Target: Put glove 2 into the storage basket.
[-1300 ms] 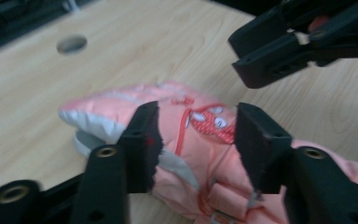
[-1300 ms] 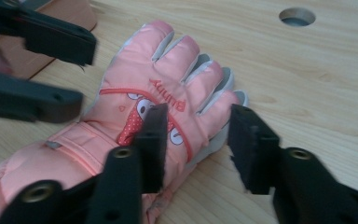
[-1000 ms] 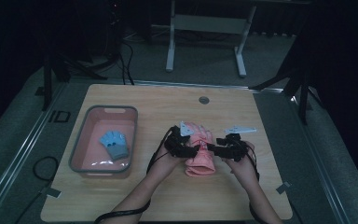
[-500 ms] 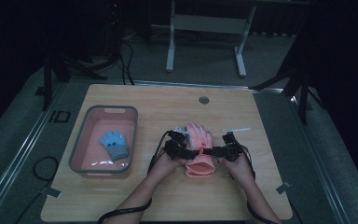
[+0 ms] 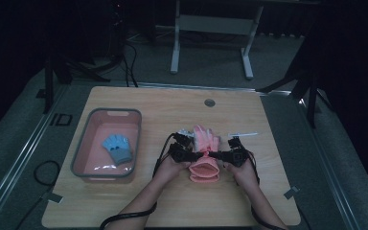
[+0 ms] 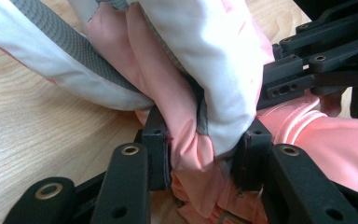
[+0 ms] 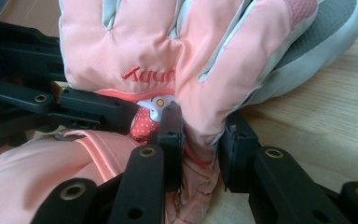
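From the high view the pink glove's (image 5: 205, 155) wrist area is mostly covered by the two grippers, so the grip itself is hard to read there. The glove lies on the table (image 5: 268, 120) right of the grey bin (image 5: 106, 143). Up close, the left gripper (image 6: 200, 154) pinches bunched fabric between narrow jaws, and the right gripper (image 7: 201, 135) clamps the opposite edge.

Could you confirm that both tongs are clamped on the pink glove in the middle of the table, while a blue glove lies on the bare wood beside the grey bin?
Not quite: the blue glove lies inside the grey bin, as the high view shows. The rest holds: left tongs and right tongs both clamp the pink glove mid-table.
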Motion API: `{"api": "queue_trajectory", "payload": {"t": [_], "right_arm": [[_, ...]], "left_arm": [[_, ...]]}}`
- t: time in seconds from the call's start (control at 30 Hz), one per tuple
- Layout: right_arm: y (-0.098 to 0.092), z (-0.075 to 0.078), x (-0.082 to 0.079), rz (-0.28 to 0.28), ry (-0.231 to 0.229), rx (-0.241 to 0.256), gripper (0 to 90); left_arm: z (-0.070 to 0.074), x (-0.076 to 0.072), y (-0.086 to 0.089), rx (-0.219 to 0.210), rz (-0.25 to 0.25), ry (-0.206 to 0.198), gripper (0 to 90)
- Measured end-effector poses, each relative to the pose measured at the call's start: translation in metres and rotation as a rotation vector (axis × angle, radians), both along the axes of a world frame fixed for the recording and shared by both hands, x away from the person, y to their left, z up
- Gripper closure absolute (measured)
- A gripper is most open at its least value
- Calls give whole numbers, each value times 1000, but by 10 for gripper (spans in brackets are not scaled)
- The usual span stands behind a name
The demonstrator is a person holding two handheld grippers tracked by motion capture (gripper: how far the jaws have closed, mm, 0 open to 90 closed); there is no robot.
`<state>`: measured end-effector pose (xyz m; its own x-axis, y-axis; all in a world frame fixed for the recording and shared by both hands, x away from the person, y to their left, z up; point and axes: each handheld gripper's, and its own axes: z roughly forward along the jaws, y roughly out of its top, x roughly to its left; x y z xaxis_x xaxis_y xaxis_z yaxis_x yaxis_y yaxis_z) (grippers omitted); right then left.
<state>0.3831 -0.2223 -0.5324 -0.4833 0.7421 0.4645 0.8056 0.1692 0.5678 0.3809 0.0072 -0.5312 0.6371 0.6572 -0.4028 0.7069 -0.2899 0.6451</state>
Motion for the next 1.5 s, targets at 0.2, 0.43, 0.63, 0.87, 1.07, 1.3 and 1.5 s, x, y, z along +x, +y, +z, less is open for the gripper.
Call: {"api": "queue_trajectory", "payload": {"t": [0.2, 0.43, 0.63, 0.87, 1.07, 1.3, 1.5], "right_arm": [[2, 12, -4, -5, -28, 8, 746], [11, 34, -9, 10, -70, 22, 747], [22, 53, -14, 17, -97, 51, 746], [41, 78, -15, 34, -130, 55, 746], [59, 92, -12, 43, -146, 81, 745], [85, 105, -8, 68, -155, 95, 745], [112, 115, -4, 96, -177, 103, 744]], "left_arm": [[13, -3, 4, 10, -16, -25, 665], [39, -10, 14, 13, -11, -54, 665], [63, -16, 28, 33, -6, -85, 664], [89, -19, 48, 36, 2, -110, 663], [106, -19, 67, 42, 19, -122, 664], [120, -22, 93, 58, 43, -131, 664], [134, -24, 119, 73, 71, -146, 664]]}}
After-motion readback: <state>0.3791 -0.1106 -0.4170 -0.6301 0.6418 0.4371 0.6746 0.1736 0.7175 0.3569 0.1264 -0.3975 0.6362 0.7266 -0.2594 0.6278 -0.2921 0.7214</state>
